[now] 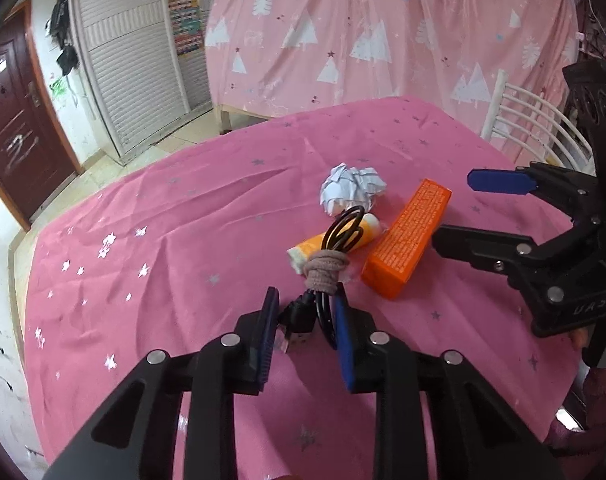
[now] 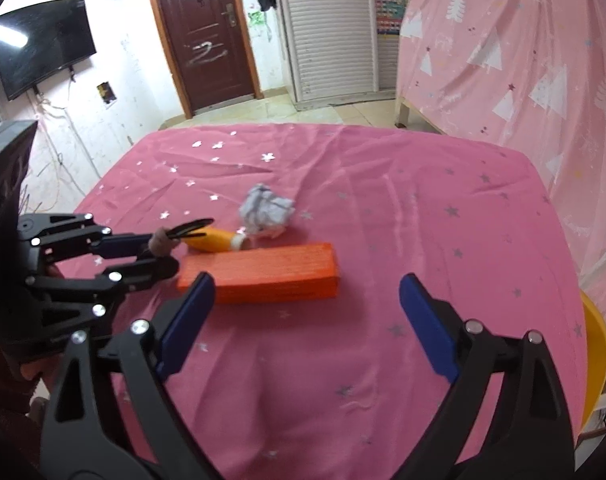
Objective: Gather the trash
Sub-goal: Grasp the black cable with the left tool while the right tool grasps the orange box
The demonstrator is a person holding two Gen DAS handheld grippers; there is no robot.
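Note:
A black cable bundle (image 1: 343,234), tied with a beige band (image 1: 323,272), stands between the blue pads of my left gripper (image 1: 305,294), which is shut on it just over the pink tablecloth (image 1: 163,240). From the right wrist view the left gripper (image 2: 163,254) shows at the left with the band (image 2: 162,241) in its tips. Behind the cable lie a yellow-orange tube (image 1: 373,226), a crumpled paper ball (image 1: 353,192) and a long orange box (image 1: 407,240). My right gripper (image 2: 307,316) hangs open above the near side of the orange box (image 2: 263,272), nothing between its fingers.
A white chair back (image 1: 523,120) stands at the table's far right edge and a yellow chair (image 2: 595,352) at its right side. Pink tree-print curtains (image 1: 363,32) hang behind. A door (image 2: 203,32) and a wall screen (image 2: 43,44) are across the floor.

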